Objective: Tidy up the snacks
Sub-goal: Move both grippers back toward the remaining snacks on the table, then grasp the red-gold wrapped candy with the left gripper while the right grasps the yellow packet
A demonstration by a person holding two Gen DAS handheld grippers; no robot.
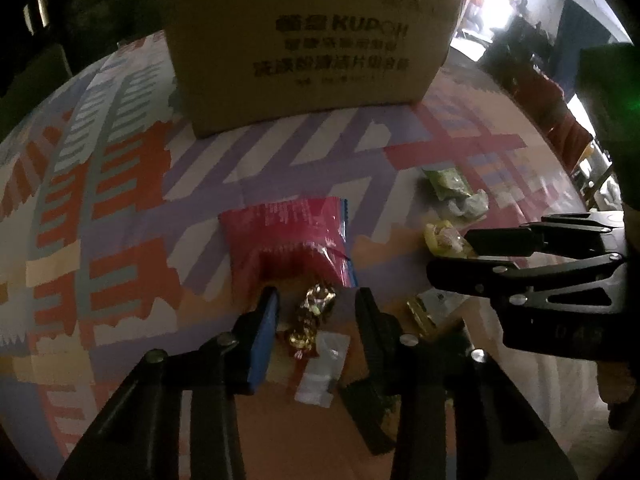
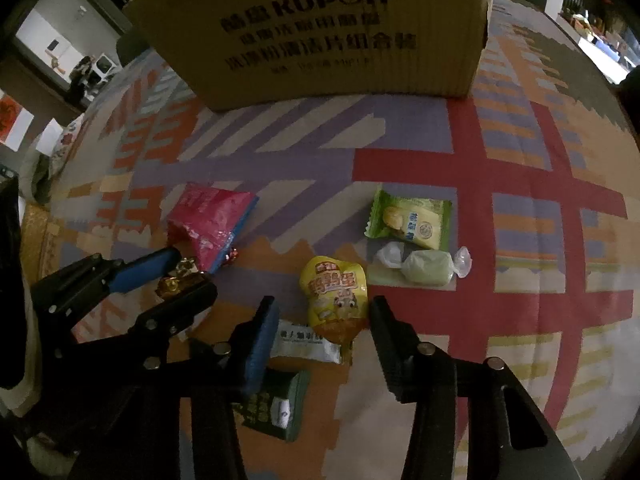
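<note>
Several snacks lie on a patterned cloth in front of a cardboard box [image 1: 304,40] [image 2: 320,32]. My left gripper [image 1: 316,300] [image 2: 188,268] is open, its fingers on either side of a gold-wrapped candy [image 1: 312,312] [image 2: 176,280], just before a red packet [image 1: 288,240] [image 2: 212,224]. My right gripper [image 2: 324,312] [image 1: 448,252] is open around a yellow snack pouch [image 2: 336,300] [image 1: 444,236]. A green packet [image 2: 412,220] [image 1: 448,182] and a pale green wrapped candy [image 2: 428,266] lie beyond it.
A white sachet [image 2: 304,344] [image 1: 320,368] and a dark green packet [image 2: 272,404] lie under the right gripper's left finger. The patterned cloth [image 2: 520,168] covers a round table whose edge curves at the right. Furniture stands beyond the table.
</note>
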